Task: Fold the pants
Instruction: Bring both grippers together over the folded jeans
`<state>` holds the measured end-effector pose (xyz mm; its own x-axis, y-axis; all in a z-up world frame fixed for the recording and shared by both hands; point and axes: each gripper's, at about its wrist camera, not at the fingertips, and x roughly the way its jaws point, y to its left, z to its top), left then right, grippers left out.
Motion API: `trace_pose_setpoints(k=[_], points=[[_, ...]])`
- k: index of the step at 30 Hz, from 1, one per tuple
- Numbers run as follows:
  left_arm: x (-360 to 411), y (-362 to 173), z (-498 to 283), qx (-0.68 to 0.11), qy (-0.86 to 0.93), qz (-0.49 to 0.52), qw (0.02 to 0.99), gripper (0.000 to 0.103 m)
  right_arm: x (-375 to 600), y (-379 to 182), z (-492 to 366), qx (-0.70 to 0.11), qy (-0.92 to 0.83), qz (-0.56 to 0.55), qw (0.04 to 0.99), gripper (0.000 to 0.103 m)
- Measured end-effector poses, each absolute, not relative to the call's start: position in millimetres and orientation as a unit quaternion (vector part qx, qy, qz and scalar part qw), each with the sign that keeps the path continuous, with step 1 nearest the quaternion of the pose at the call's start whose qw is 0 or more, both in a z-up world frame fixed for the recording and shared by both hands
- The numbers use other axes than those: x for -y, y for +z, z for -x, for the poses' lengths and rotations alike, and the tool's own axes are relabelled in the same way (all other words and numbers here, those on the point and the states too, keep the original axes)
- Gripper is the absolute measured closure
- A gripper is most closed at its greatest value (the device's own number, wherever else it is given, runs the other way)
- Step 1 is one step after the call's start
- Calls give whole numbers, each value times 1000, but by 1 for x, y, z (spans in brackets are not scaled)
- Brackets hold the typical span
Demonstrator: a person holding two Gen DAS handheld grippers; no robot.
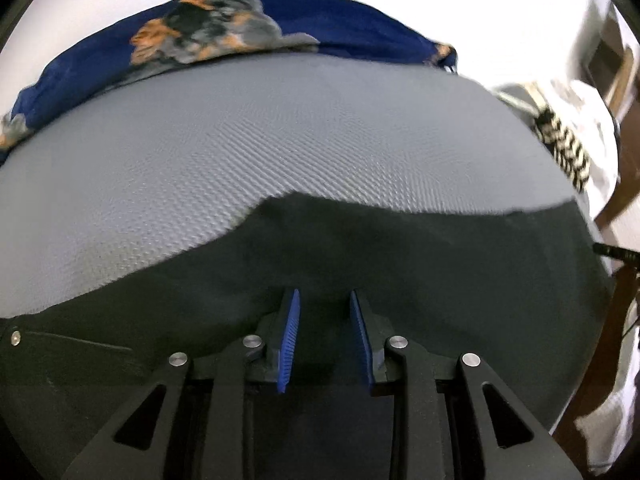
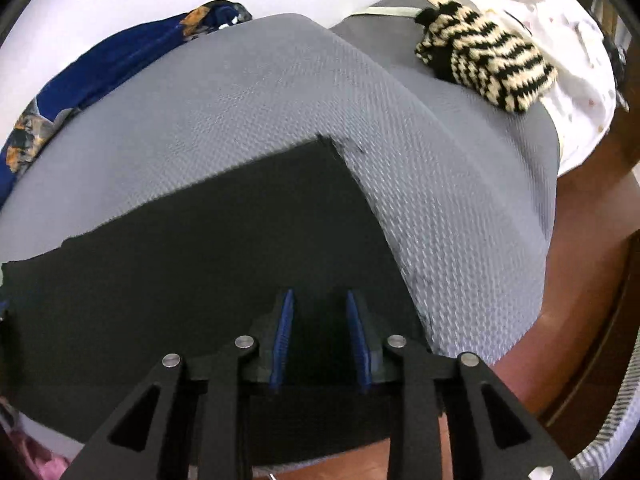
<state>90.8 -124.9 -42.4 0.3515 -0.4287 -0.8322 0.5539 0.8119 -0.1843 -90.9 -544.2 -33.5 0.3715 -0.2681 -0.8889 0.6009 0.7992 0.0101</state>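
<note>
Pants [image 1: 400,264] lay flat on the grey mat [image 1: 280,132] under both parted, empty grippers [image 1: 324,300] [image 2: 318,300], so a shallow pinch risked catching only the top layer

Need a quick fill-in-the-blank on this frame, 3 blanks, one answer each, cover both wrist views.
1. The black pants lie on a textured mat whose colour is ____.
2. The fingers of the left gripper and the right gripper are ____, with nothing between them.
3. The knitted item at the mat's far right corner has cream and ____ stripes.

Missing words: grey; open; black
</note>
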Motion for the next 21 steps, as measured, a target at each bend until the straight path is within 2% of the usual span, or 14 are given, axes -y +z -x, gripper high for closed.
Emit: trace_pose_setpoints(k=[4, 9, 11, 14, 21], points=[[102, -30, -90, -465, -298, -63, 831, 74, 512, -7, 52, -479, -196, -165, 840, 75], [54, -26, -102, -478, -296, -23, 826, 74, 422, 6, -33, -492, -11, -154, 857, 69], [40, -22, -100, -482, -316, -11, 818, 74, 387, 3, -64, -501, 56, -149, 850, 69], [33, -15, -94, -457, -300, -52, 836, 74, 327, -6, -118, -529, 160, -127, 824, 66], [-5, -26, -110, -465, -267, -50, 843, 74, 237, -42, -190, -579, 256, -72, 771, 63]])
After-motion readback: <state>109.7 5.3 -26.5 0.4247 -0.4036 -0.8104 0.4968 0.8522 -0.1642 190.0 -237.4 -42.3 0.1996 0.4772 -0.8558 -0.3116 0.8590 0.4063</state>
